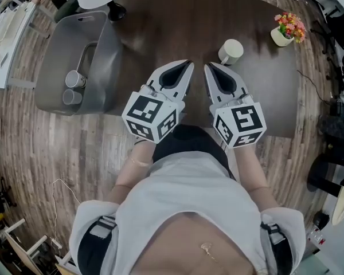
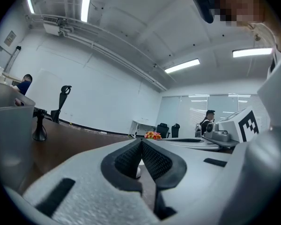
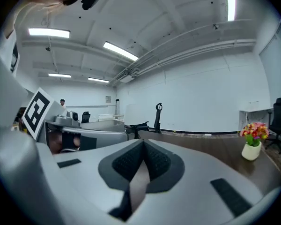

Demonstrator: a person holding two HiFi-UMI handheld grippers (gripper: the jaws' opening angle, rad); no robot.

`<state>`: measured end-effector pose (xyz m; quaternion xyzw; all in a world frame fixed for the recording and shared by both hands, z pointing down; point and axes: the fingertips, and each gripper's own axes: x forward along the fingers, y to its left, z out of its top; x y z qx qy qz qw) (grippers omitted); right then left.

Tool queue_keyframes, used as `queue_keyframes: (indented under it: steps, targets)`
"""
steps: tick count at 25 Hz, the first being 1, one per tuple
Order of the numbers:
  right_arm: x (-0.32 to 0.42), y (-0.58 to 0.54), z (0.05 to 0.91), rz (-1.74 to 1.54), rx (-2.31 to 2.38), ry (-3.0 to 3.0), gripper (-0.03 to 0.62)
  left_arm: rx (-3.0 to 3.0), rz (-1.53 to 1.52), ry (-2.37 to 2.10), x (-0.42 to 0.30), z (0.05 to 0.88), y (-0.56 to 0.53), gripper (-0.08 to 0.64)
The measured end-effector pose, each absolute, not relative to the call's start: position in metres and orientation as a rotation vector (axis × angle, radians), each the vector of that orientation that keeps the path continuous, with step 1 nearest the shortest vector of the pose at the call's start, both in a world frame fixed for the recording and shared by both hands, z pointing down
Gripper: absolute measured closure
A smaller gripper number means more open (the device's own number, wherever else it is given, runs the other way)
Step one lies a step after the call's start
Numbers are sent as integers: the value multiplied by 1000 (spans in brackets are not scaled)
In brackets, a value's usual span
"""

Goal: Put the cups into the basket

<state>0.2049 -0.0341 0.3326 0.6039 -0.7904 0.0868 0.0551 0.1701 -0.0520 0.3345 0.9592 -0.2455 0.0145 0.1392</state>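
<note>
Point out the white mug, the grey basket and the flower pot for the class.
white mug point(image 1: 233, 49): head view, its open top.
grey basket point(image 1: 112, 59): head view, its right wall.
flower pot point(image 1: 281, 38): head view, the white pot.

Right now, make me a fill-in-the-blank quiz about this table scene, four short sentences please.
The grey basket holds ___ cups.
Only ___ white mug stands on the table.
The left gripper and right gripper both have their jaws ___.
The small white pot holds ___.
Missing words: two; one; shut; flowers.
</note>
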Motion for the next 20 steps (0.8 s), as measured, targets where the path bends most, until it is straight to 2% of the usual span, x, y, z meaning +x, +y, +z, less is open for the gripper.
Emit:
queue_keyframes:
  steps: [20]
  targets:
    - [239,-15,363,401,2043,-2285,581,2758,122,-646,199,364,-39,551]
